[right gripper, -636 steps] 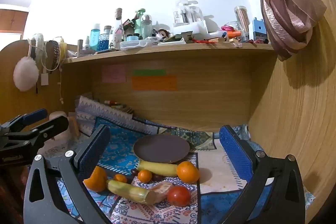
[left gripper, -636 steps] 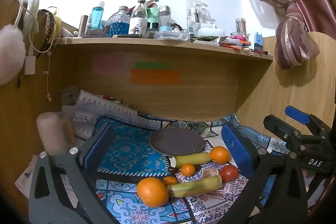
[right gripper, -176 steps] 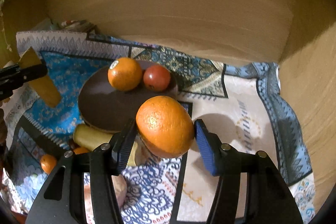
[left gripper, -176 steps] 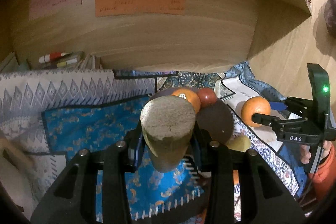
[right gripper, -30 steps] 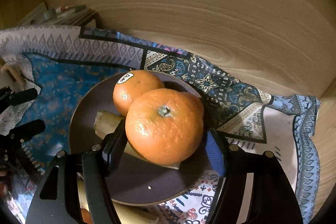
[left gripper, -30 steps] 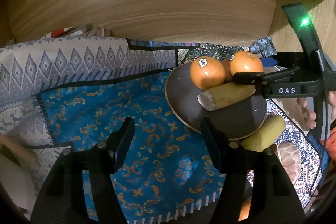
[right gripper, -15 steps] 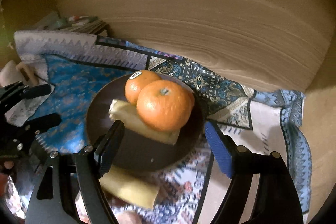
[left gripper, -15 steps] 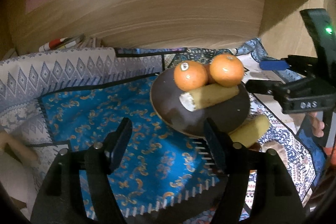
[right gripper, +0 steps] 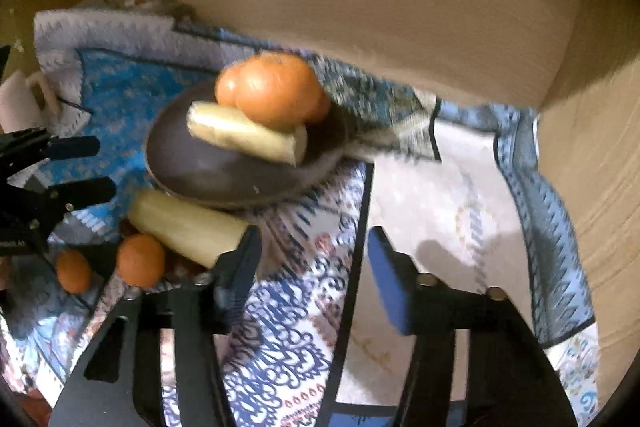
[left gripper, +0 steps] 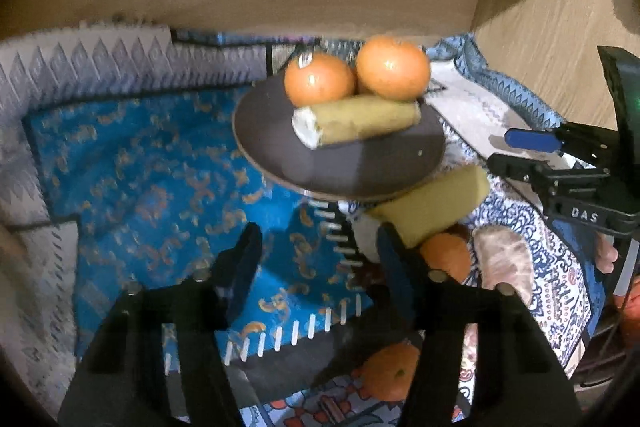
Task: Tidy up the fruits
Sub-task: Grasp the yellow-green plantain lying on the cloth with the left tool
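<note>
While both grippers hang empty above the patterned cloth [left gripper: 152, 163], the dark plate [left gripper: 340, 167] already carries two oranges [left gripper: 320, 81] and one banana piece [left gripper: 356, 121] laid across its middle. Off the plate's near edge and touching it lies a second banana piece [left gripper: 432, 211], its long axis running from the plate's right side down toward the left gripper [left gripper: 320, 251], whose fingers [left gripper: 240, 263] stand released with nothing between them. That piece sits just ahead and to the right of them, so the left gripper looks the nearer. From the right wrist view, the right gripper [right gripper: 316, 259] is also spread and empty, with the same banana piece [right gripper: 188, 223] lying off its left finger. Two small oranges [right gripper: 140, 259] rest nearer the camera than the plate, beside a pale, blurred fruit [left gripper: 504, 263], all yet to be plated.
</note>
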`<state>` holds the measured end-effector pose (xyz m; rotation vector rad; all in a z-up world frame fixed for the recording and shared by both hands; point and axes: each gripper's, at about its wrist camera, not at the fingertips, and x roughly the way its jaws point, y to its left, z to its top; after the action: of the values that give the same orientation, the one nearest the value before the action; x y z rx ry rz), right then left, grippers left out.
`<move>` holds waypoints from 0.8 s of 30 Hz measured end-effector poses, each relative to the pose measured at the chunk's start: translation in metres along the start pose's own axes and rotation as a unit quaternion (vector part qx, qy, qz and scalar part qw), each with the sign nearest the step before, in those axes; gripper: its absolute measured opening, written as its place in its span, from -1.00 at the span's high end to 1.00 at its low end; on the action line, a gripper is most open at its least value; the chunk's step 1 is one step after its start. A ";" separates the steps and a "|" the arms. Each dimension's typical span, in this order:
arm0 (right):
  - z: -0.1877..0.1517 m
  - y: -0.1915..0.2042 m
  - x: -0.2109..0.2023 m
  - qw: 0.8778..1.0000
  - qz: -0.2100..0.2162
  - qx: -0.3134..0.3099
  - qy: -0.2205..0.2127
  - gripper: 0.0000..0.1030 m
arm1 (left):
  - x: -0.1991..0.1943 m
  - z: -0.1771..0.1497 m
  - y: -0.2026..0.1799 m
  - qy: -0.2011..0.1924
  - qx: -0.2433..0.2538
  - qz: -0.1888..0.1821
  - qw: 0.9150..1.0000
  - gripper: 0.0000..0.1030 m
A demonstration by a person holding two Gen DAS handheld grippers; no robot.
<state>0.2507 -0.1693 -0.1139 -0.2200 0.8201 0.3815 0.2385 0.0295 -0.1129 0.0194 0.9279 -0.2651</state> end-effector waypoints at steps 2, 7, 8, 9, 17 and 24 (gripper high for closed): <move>-0.003 -0.005 0.008 1.000 -0.002 0.007 0.014 0.16 | 0.004 -0.002 0.001 0.007 -0.001 0.000 1.000 -0.08; -0.006 0.000 0.021 0.999 0.027 0.010 0.037 0.23 | 0.008 -0.005 -0.002 0.016 0.009 -0.004 1.000 -0.08; -0.005 0.005 0.021 0.999 0.026 0.006 0.040 0.31 | 0.007 -0.006 -0.002 0.017 0.011 -0.005 1.000 -0.08; -0.004 0.006 0.021 0.999 0.030 0.003 0.040 0.35 | 0.007 -0.007 -0.002 0.017 0.013 -0.003 1.000 -0.08; 0.000 0.018 0.023 0.997 0.056 -0.002 0.057 0.55 | 0.001 -0.016 0.019 0.021 -0.003 -0.009 1.000 -0.08; 0.005 0.040 0.020 0.996 0.066 -0.023 0.054 0.60 | -0.007 -0.020 0.038 0.016 -0.019 0.003 1.000 -0.08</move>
<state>0.2505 -0.1260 -0.1273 -0.2310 0.9350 0.5157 0.2275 0.0702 -0.1233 -0.0079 0.9634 -0.2417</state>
